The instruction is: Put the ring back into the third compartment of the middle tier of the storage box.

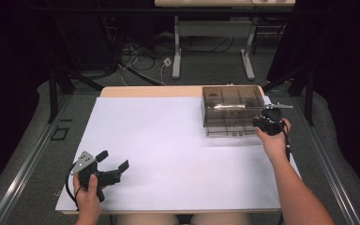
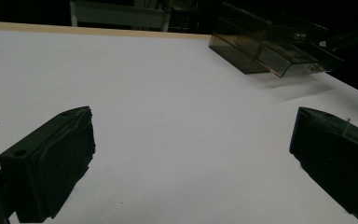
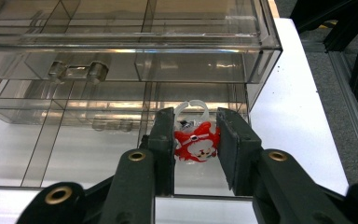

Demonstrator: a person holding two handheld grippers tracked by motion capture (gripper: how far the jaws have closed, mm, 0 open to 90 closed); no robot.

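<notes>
A smoky clear drawer box [image 1: 232,110] stands at the back right of the white table top [image 1: 168,140]. Its lower drawer [image 3: 74,140] is pulled out toward me and split by dividers. My right gripper [image 3: 196,119] is shut on a small red-and-white Santa charm [image 3: 195,144] with a clear ring on top, held over the drawer's right compartment. In the high view that right gripper [image 1: 268,123] sits at the box's front right corner. My left gripper [image 1: 114,160] rests near the front left of the table, open, with nothing between its jaws [image 2: 193,126]. The box [image 2: 261,46] lies far off from it.
The table's right edge [image 3: 298,116] runs close beside the box, with grey floor and a black frame beyond. Behind the table stand another table's white legs [image 1: 177,51] and loose cables [image 1: 136,56] on the floor. Bare white surface spreads between the two grippers.
</notes>
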